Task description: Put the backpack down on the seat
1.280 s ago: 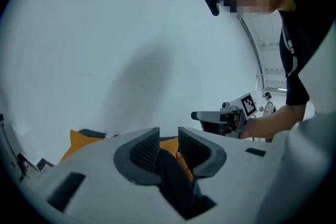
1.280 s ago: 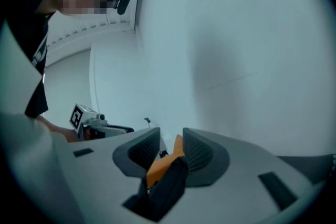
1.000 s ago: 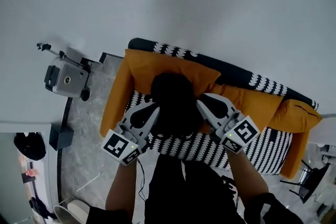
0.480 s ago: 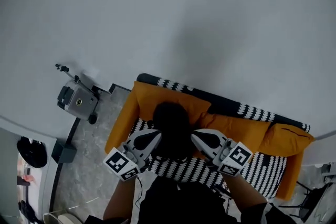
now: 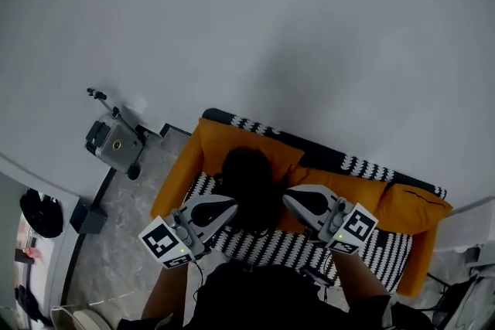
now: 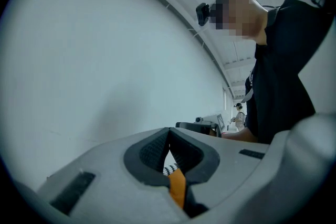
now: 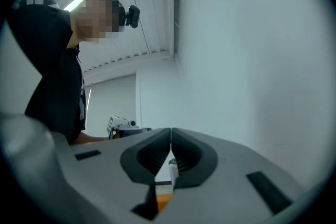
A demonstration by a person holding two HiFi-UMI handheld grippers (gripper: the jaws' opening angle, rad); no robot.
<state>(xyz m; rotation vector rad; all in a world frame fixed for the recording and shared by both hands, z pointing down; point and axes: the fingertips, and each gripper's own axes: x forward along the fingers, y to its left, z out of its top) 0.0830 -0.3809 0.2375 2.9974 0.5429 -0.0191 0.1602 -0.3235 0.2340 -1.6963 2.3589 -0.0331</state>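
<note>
Black and rounded, the backpack [image 5: 247,178] lay in the middle of the head view with its long axis running from 12 o'clock to 6 o'clock. Its far end overlapped the lower edge of an orange cushion [image 5: 247,137] and its near end sat over the black-and-white patterned seat [image 5: 390,251]. You could not tell from above which end was its top.

You held one gripper on each side of it. The left gripper [image 5: 229,203] came in from 8 o'clock and the right gripper [image 5: 289,199] from 4 o'clock, both noses right against the bag's flanks. In the left gripper view the jaw tips met, with only orange and patterned fabric showing through the gap below them. In the right gripper view the tips were likewise pressed together; a small pale piece [image 7: 171,169] showed in the gap beneath, and what it was could not be made out.

The sofa [image 5: 317,151] stood with its back along the white wall [image 5: 309,27] at 12 o'clock. Open patterned seat stretched away toward 4 o'clock past your right gripper. Grey floor [image 5: 131,212] lay at 9 o'clock, between the sofa's orange end and a grey machine [image 5: 114,141] at 10 o'clock.

Counted: one backpack, two grippers, three orange cushions along the back, one machine.
</note>
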